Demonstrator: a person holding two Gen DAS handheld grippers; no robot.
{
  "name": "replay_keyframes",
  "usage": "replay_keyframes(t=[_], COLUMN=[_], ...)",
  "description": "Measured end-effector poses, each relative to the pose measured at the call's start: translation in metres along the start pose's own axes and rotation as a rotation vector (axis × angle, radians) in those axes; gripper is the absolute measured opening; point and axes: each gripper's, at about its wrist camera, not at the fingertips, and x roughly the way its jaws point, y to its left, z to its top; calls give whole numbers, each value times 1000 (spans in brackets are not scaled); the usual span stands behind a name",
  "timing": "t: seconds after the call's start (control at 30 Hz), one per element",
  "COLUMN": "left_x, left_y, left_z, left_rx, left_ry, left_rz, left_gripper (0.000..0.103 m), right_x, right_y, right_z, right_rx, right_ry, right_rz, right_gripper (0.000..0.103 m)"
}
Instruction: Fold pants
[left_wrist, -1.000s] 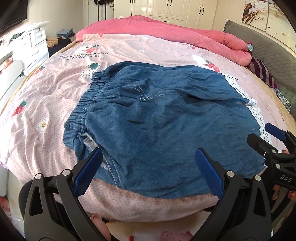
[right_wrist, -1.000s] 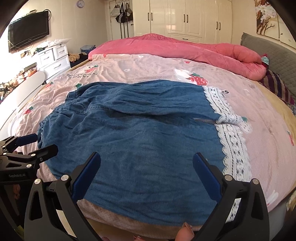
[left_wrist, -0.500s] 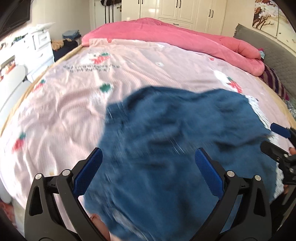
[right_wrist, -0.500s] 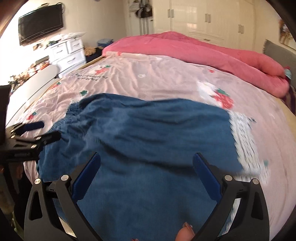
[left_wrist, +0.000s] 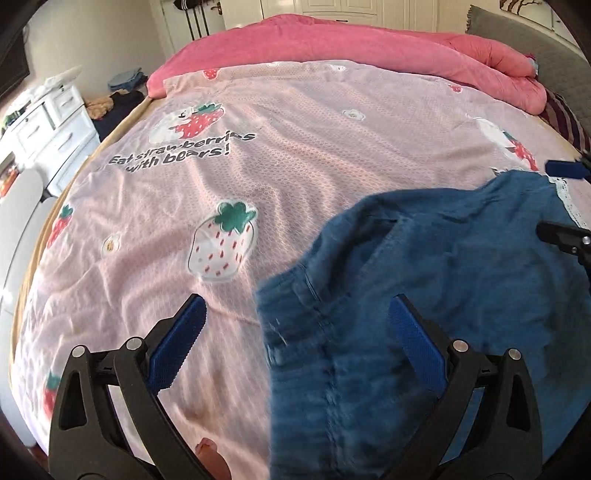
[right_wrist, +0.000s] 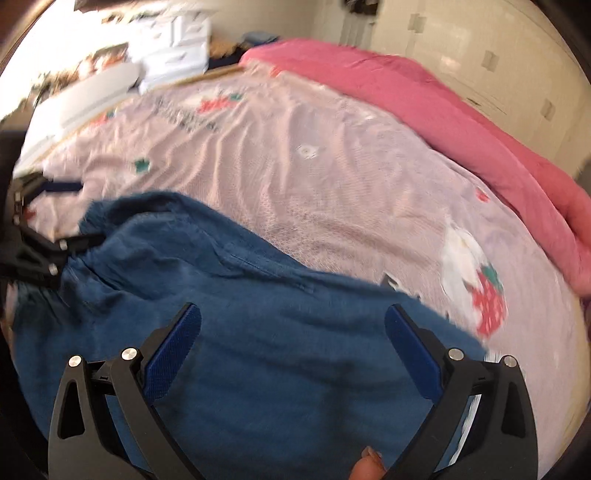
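Observation:
Blue denim pants (left_wrist: 443, 295) lie on the pink strawberry sheet (left_wrist: 295, 155), with the gathered waistband (left_wrist: 291, 295) on the left and the white lace hem (left_wrist: 569, 199) on the right. My left gripper (left_wrist: 295, 332) hovers open over the waistband edge, one pad above sheet and the other above denim. In the right wrist view the pants (right_wrist: 258, 350) fill the lower part, and my right gripper (right_wrist: 291, 325) hangs open above them with nothing between its fingers. Each gripper shows at the edge of the other's view: the right gripper (left_wrist: 546, 199) and the left gripper (right_wrist: 74, 212).
A rolled pink quilt (left_wrist: 369, 48) runs along the far side of the bed. White drawers (left_wrist: 48, 129) stand off the left side. A grey headboard (left_wrist: 535, 48) and a striped pillow (left_wrist: 569, 122) are at the right. A person's fingertip (right_wrist: 365, 465) shows at the bottom.
Both grippers have moved forward over the bed and swung to the left, so the pants now sit lower in both views. The images are blurred by the motion. Both grippers stayed open.

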Motion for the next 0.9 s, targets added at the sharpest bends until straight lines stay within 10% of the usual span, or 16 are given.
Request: replay_keyframes(t=[0.2,0.27,0.63,0.9], left_x=[14,16,46,30], left_y=[-3,-5,6,28], left_z=[8,9,18,27], left_rx=[82,100,99,-5], left_ry=[18,22,59,-8], left_rz=[-50,-76,-159,-276], left_gripper=[65,56,26,12], right_x=[30,39,73,40], right_y=[4,11,17,-5], right_z=[19,22,23,32], right_rx=[-142,-227,-263,-94], right_ry=[44,48,114,13], right_rz=[35,36,143,206], right_gripper=[96,71,7,3])
